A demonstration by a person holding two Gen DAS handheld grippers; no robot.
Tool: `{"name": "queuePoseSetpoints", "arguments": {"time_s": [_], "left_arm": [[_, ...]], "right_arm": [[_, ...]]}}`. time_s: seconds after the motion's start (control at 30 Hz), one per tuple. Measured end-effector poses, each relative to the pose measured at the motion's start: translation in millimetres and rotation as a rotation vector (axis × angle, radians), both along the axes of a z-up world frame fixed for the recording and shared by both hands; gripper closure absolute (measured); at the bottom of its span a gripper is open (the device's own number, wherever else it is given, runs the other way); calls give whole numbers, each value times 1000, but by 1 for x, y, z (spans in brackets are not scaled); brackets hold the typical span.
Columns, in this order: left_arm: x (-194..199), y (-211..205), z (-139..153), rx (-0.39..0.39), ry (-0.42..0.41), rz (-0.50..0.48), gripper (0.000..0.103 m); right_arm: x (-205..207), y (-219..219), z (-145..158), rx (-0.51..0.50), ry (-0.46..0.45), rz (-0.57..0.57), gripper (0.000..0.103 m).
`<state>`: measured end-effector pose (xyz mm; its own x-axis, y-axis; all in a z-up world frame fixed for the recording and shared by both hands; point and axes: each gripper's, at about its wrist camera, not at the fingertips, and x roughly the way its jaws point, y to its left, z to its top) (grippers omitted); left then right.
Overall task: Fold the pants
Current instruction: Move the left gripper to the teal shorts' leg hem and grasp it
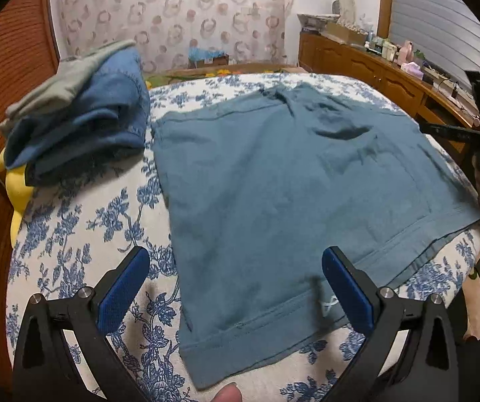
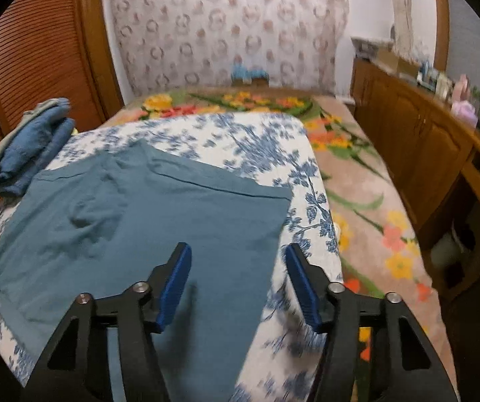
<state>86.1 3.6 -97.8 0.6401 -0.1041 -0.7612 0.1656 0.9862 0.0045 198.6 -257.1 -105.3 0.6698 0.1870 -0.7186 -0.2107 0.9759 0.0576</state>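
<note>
Pants (image 1: 290,184) lie flat on the bed (image 1: 82,234), soft and limp; my left tool (image 1: 236,288) wide, right tool (image 2: 238,284) half-open, both empty above near hem corners.

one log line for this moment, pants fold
teal pants: flat on floral bed cover | left gripper: open, over hem | right gripper: open, over right edge | nothing gripped

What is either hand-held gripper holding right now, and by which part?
Nothing: the left hand-held gripper and the right hand-held gripper are both open above the teal pants.
</note>
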Motion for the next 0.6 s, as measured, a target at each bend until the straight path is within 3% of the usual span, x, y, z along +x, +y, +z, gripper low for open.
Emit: {"name": "queuePoseSetpoints", "arguments": {"time_s": [0.3, 0.43, 0.57, 0.6], "left_arm": [[4, 8, -14, -8, 45, 17, 0], [2, 11, -18, -11, 47, 18, 0], [1, 14, -16, -23, 47, 19, 0], [1, 15, -16, -25, 46, 20, 0]], "right_arm": [[30, -3, 18, 47, 75, -87, 66], [34, 0, 19, 97, 81, -65, 80], [28, 4, 25, 76, 80, -49, 100], [29, 0, 25, 53, 68, -60, 101]]}}
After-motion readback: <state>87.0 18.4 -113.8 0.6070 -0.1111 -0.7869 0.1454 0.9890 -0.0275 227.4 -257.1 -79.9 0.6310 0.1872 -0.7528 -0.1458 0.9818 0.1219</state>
